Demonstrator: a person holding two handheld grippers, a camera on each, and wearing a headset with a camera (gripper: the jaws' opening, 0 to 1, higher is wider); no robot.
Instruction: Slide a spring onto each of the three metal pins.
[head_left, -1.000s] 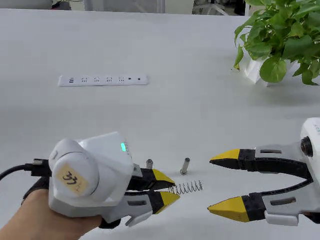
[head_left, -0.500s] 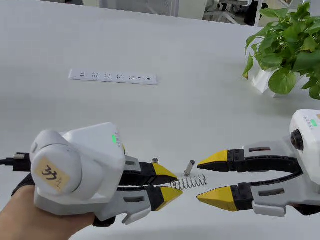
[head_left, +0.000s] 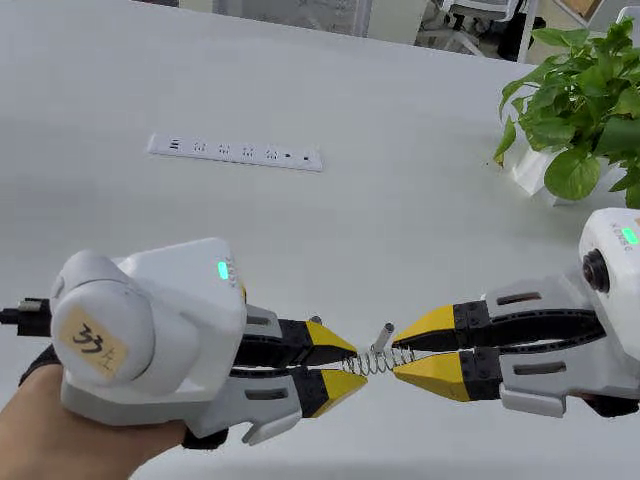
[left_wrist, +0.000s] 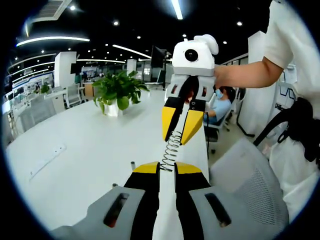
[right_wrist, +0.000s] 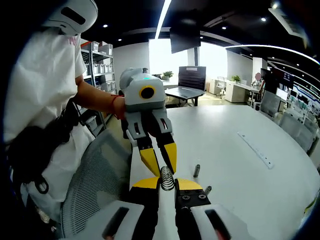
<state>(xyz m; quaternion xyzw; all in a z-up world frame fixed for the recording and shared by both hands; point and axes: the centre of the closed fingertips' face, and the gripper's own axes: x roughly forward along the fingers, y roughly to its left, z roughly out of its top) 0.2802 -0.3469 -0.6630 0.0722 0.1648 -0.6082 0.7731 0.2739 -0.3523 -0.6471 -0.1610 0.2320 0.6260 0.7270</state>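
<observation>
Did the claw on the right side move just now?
Yes. The right gripper has slid left, closer to the standing pin, and its jaws have closed onto the free end of the spring.

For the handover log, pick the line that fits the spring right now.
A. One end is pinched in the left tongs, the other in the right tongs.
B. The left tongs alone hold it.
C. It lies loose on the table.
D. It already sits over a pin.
A: in the head view the spring spans the gap between the left tongs and the right tongs, each closed on one end.
</observation>
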